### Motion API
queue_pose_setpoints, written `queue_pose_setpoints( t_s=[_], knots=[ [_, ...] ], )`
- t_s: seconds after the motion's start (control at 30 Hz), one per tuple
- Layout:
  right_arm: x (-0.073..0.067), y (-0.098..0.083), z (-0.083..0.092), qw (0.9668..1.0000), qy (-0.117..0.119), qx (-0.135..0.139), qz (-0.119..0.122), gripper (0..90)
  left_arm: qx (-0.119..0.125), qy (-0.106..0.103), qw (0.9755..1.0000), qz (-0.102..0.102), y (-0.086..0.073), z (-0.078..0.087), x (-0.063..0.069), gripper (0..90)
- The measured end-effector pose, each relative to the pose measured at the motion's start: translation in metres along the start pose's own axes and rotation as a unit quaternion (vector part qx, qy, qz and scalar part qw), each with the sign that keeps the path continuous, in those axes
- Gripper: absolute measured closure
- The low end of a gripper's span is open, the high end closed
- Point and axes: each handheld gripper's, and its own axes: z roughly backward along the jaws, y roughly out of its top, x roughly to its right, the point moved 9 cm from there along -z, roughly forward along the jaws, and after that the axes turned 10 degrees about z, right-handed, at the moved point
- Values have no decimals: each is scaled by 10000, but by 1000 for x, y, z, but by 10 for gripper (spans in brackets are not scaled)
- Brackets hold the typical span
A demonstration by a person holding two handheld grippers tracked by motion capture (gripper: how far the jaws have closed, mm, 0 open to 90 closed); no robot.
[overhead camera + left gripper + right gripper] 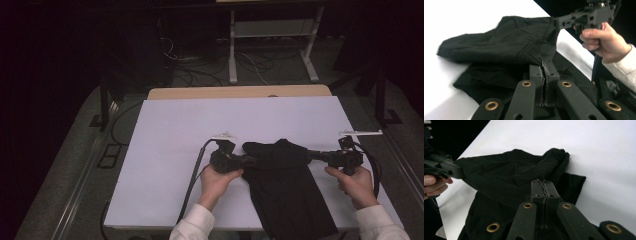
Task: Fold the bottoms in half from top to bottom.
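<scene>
A black garment (pixel 285 185) lies on the white table (pixel 200 125), its lower part running off the near edge. My left gripper (pixel 248 161) is shut on the garment's left upper edge, my right gripper (pixel 311 155) on its right upper edge. In the left gripper view the jaws (pixel 545 65) pinch a stitched fold of the black garment (pixel 506 42), and the other gripper (pixel 560 22) grips the cloth farther off. In the right gripper view the jaws (pixel 545 185) pinch the black garment (pixel 509 177), which sags between both grippers; the other gripper (pixel 456 171) shows at left.
The white table's far edge meets a wooden strip (pixel 240 92). Beyond it stand a white frame's legs (pixel 232 45) and loose cables on the floor (pixel 200 75). A cable (pixel 192 175) trails from the left gripper over the table.
</scene>
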Motion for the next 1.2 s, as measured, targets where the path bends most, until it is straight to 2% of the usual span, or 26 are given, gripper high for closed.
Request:
queue_pose_setpoints(
  t_s=[0.23,0.63,1.0,1.2],
  knots=[
    [1,-9,3,9999,-16,-159,-20,874,-163,9,9998,-92,-13,-5,4,869],
    [-4,-22,2,9989,-4,-467,85,871,-236,-84,9997,79,-32,-8,1,869],
    [-7,-34,4,9971,-10,-730,207,868,-298,-222,9993,93,-45,-8,4,869],
    [-5,-39,3,9959,-102,-863,247,867,-388,-241,9989,145,-53,-13,2,869]
  ],
)
